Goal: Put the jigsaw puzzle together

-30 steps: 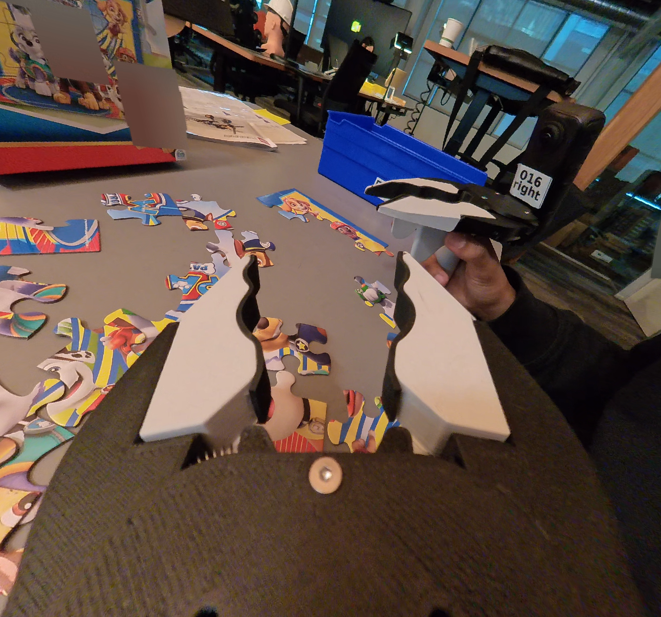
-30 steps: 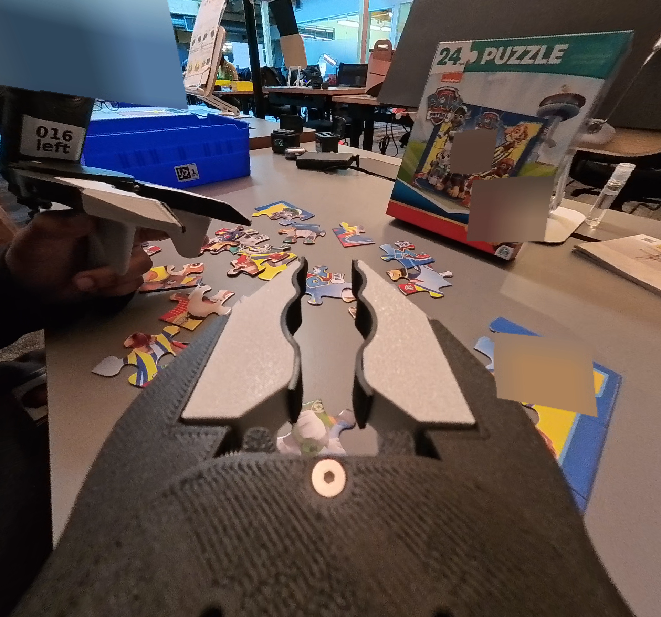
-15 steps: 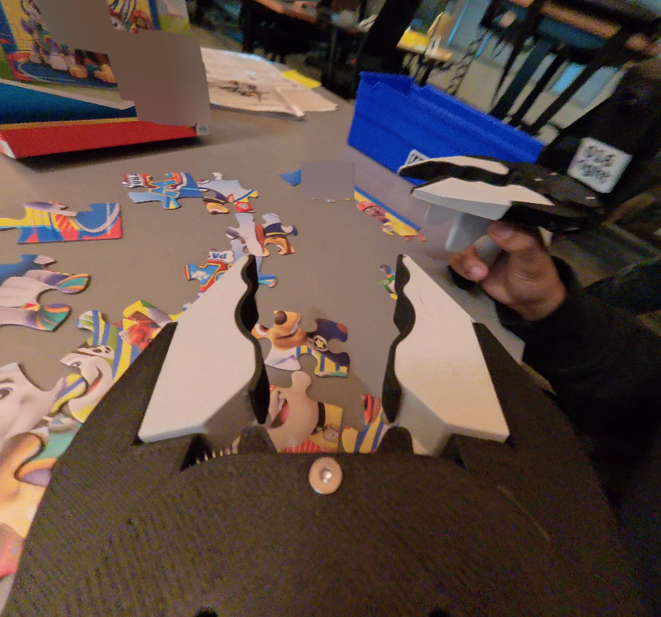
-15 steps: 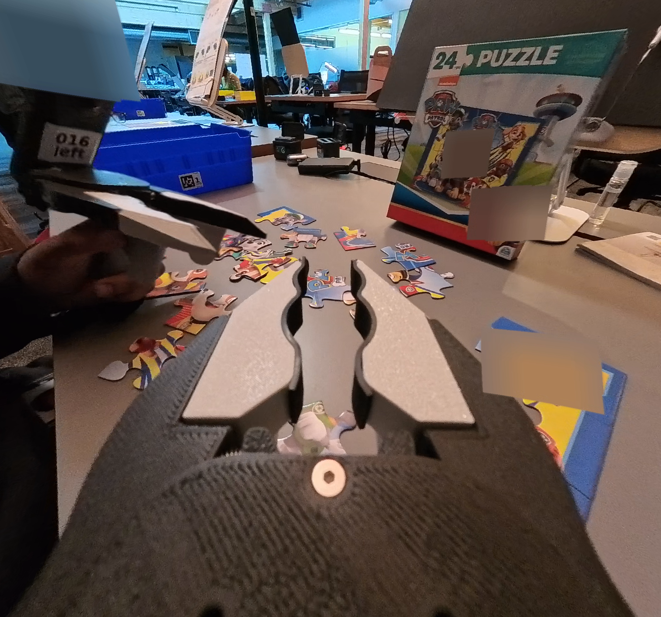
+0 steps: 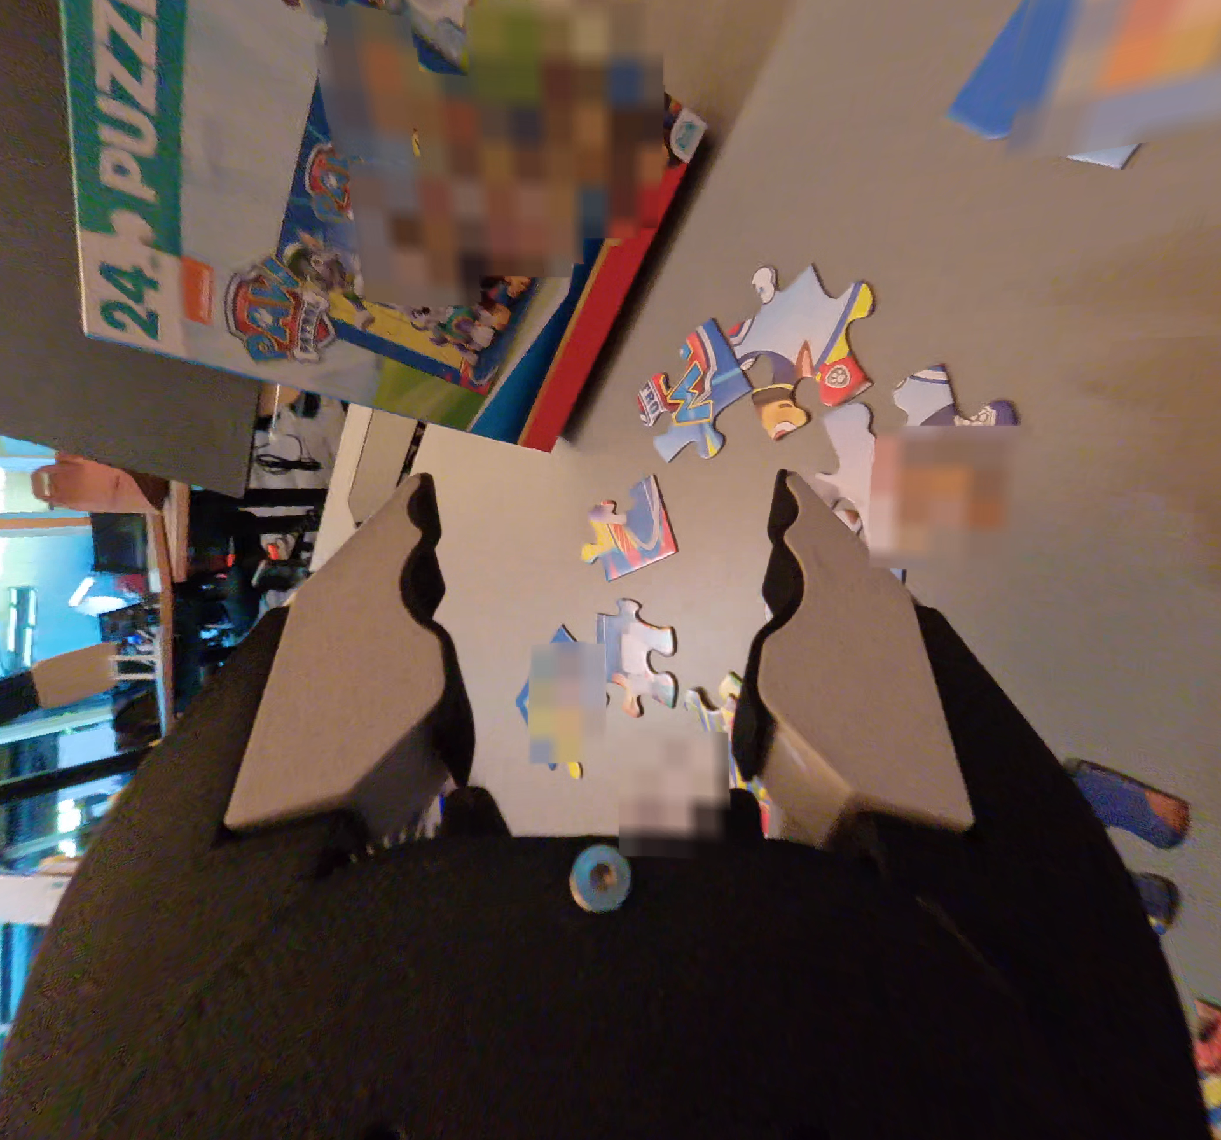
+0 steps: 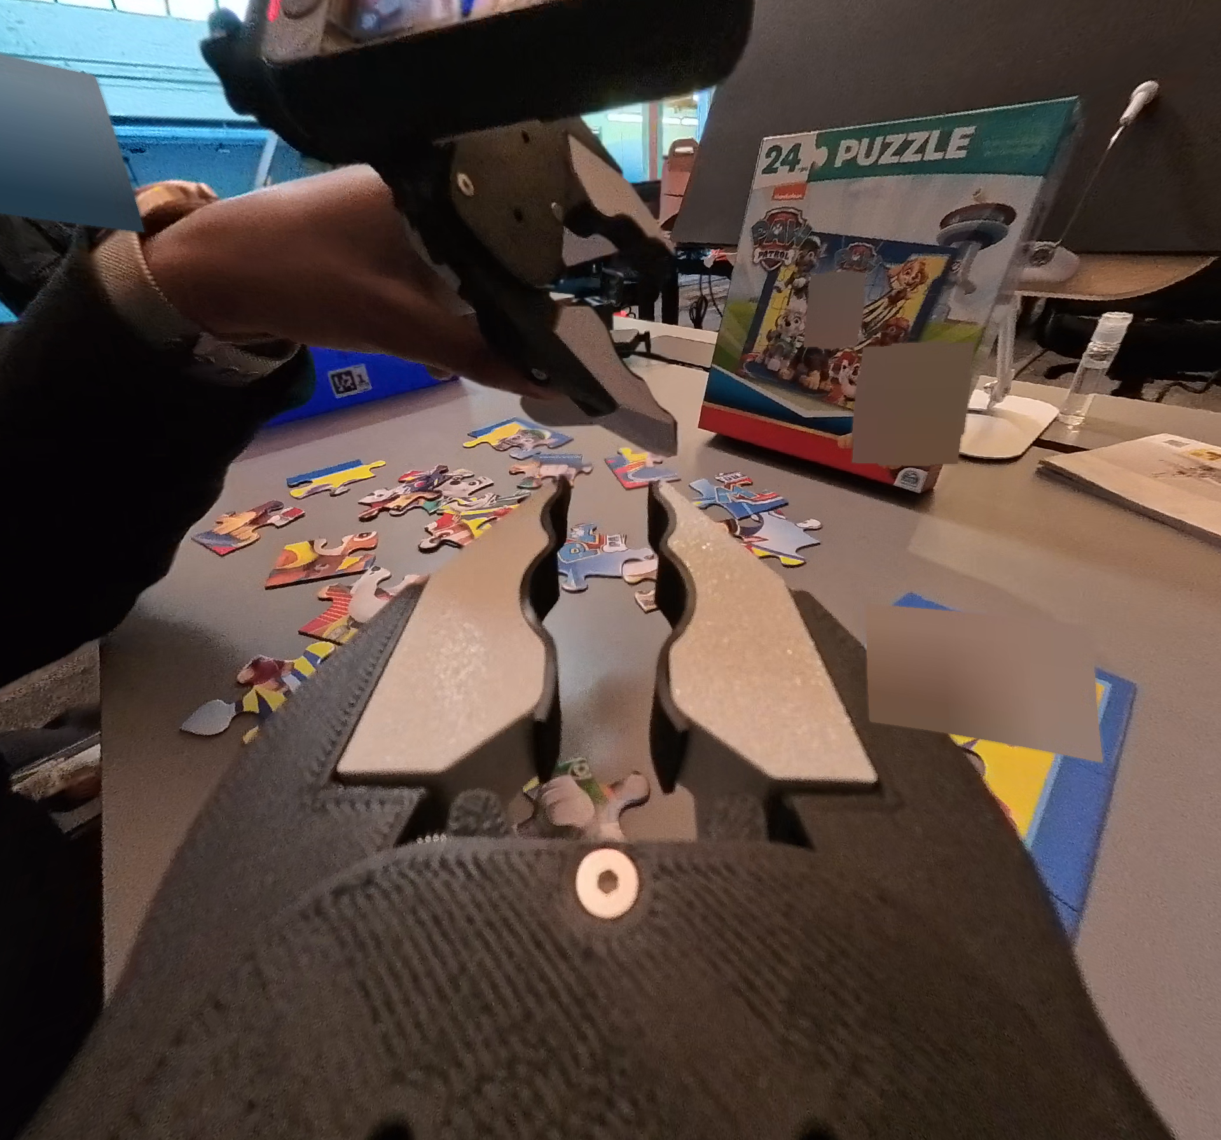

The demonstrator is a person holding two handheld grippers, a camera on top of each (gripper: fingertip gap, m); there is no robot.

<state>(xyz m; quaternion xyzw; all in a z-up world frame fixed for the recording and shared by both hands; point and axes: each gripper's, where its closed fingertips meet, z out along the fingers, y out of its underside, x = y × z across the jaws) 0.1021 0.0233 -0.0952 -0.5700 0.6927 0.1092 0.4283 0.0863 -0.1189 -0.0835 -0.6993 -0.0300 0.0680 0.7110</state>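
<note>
My left gripper (image 5: 602, 480) is rolled on its side, wide open and empty. It hangs over a blue, red and yellow puzzle piece (image 5: 631, 530) on the grey table (image 5: 925, 249). In the right wrist view a hand holds it (image 6: 664, 341) with the lower fingertip (image 6: 654, 427) just above that piece (image 6: 637, 467). My right gripper (image 6: 609, 490) is low over the table, its fingers a narrow gap apart with nothing between them. A blue piece (image 6: 594, 556) lies on the table beyond its gap. Several loose pieces (image 6: 409, 500) are scattered to the left.
The puzzle box (image 6: 892, 289) stands at the back right and shows in the left wrist view (image 5: 264, 183). A partly joined puzzle section (image 6: 1070, 778) lies right. A blue bin (image 6: 370, 374), a lamp base (image 6: 1011, 427), a small bottle (image 6: 1097, 368) and a booklet (image 6: 1136, 480) are farther off. From either gripper's tips it is about 20 centimetres to the partly joined puzzle section (image 6: 1070, 778).
My left gripper swung from the near pieces to the far ones by the box, rolled onto its side and opened wider. My right gripper stayed in place with the same narrow gap.
</note>
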